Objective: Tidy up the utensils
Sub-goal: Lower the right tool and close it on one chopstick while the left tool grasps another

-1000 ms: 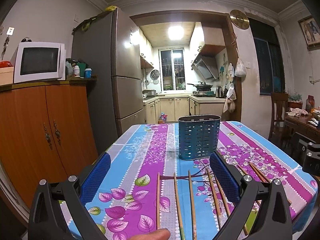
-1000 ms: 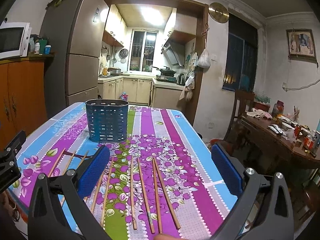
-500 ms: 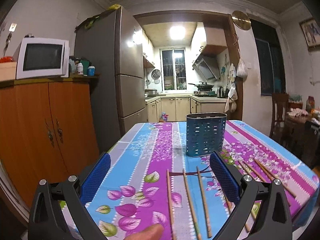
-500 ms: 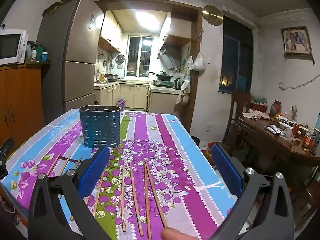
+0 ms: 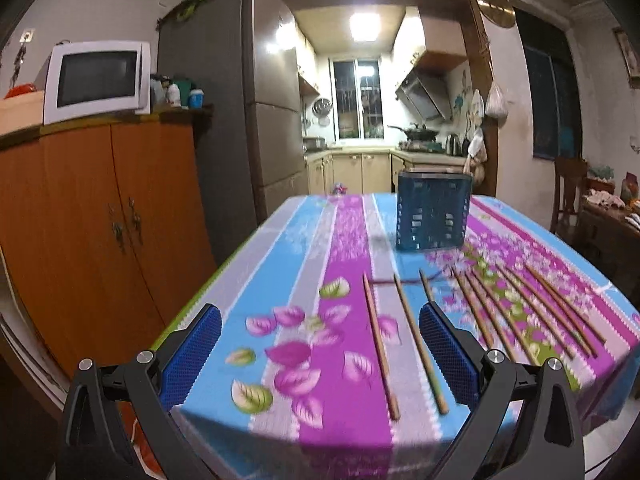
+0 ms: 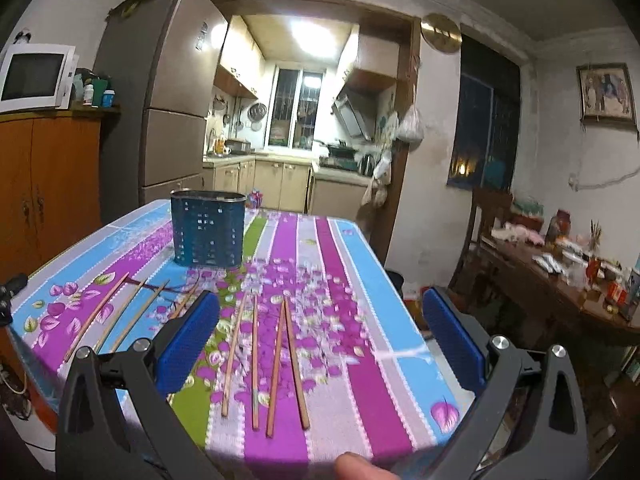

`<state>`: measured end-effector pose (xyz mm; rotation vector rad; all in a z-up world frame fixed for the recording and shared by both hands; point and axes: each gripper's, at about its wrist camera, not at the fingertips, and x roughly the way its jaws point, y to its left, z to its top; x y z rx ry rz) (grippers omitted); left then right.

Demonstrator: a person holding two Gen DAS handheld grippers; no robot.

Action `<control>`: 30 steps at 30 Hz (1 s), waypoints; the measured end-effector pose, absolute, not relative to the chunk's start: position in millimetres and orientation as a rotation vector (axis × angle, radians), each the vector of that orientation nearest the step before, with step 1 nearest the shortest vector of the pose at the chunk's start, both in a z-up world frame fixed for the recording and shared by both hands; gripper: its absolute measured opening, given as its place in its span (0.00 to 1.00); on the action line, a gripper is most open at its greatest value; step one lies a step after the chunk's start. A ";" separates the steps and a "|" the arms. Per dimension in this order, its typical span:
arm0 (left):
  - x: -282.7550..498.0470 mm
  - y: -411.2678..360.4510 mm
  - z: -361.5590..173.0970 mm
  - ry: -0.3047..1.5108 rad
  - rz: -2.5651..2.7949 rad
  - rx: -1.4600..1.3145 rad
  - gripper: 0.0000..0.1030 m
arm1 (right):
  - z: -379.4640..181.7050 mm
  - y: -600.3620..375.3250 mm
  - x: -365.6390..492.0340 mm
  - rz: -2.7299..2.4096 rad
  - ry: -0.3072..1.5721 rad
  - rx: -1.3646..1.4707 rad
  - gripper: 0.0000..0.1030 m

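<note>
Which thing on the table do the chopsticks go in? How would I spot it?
Find the table with the striped flowery tablecloth. Beyond the row of chopsticks stands the blue holder. It is the only upright thing there, with small holes all over its sides.

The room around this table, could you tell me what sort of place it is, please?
Most likely a home dining room opening onto a kitchen: a fridge, a microwave on a wooden cabinet, and a stove with a range hood beyond the doorway.
</note>
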<state>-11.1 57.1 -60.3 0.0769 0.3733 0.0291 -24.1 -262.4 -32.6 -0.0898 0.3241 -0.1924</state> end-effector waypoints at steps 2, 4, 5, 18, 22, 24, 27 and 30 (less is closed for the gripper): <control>-13.7 56.6 -69.7 0.394 0.024 0.086 0.96 | -37.9 -266.5 -28.8 -0.135 0.346 -0.034 0.95; -17.7 57.9 -78.1 0.403 0.020 0.087 0.96 | -46.3 -262.9 -30.2 -0.092 0.370 -0.010 0.95; -19.1 58.9 -82.2 0.411 0.016 0.084 0.96 | -53.8 -256.9 -28.7 -0.061 0.396 -0.013 0.95; -28.3 41.6 -126.4 0.456 -0.118 0.145 0.80 | -118.9 -192.1 -5.9 0.122 0.555 -0.095 0.56; -31.8 39.5 -138.1 0.459 -0.162 0.142 0.75 | -133.5 -184.5 -1.6 0.139 0.598 -0.098 0.42; -29.6 39.4 -142.2 0.462 -0.179 0.127 0.70 | -140.6 -182.1 1.7 0.141 0.620 -0.087 0.32; -20.5 36.7 -146.1 0.468 -0.173 0.128 0.56 | -146.7 -179.3 4.4 0.134 0.636 -0.073 0.26; -10.3 34.0 -152.8 0.486 -0.173 0.120 0.44 | -151.0 -176.8 6.9 0.136 0.655 -0.059 0.26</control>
